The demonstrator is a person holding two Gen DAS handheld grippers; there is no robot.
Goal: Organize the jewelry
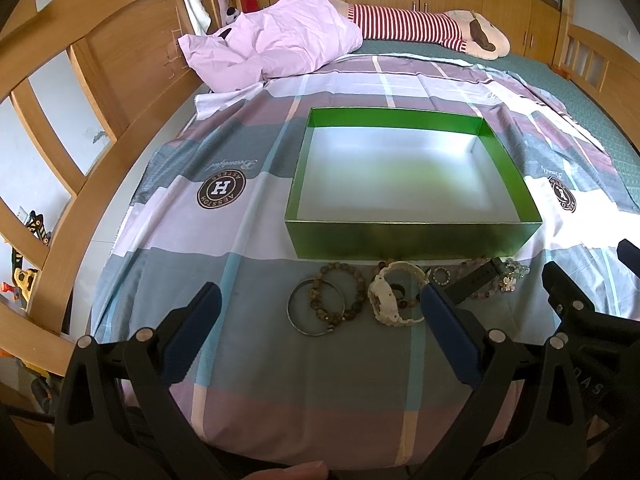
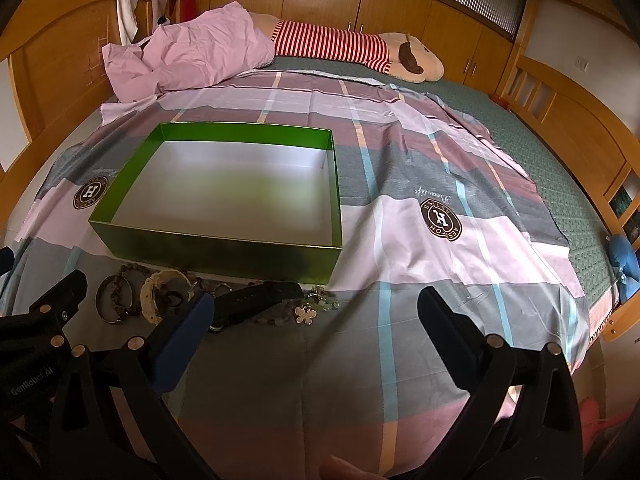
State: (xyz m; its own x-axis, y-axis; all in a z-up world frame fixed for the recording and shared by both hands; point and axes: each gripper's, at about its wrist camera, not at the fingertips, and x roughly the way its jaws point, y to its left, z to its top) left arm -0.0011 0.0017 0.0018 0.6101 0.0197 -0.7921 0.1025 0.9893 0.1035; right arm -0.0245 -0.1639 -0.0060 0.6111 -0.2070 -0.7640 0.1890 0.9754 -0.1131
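Lying in a loose row just in front of the box (image 1: 412, 236): bangle (image 1: 316, 308) at the left end, bead bracelet (image 1: 340, 292) overlapping it, white watch (image 1: 394, 296) next, then black strap (image 1: 476, 280), and butterfly charm (image 1: 510, 283) at the right end, with a few smaller beaded pieces in between too tangled to sort out. Probably set out that way on purpose, close against the near wall of the box, so that each piece needs only a short lift over the rim. Sits open-topped and bare inside, on the plaid sheet (image 1: 248, 248) of the bed, so nothing sorted yet by the look of it.

Hovering low over the sheet, on the near side of the row from the box: left tongs (image 1: 316, 332), spread wide, released, gripping nothing, with bangle and bracelet framed between the two pads and the right pad close beside the watch, contact not clear. Likely lined up for a first pick at that end.

Spread just as wide: right tongs (image 2: 316, 320), also released and holding nothing, aimed past the right corner of the box, left pad near the strap, charm (image 2: 307, 315) between the pads.
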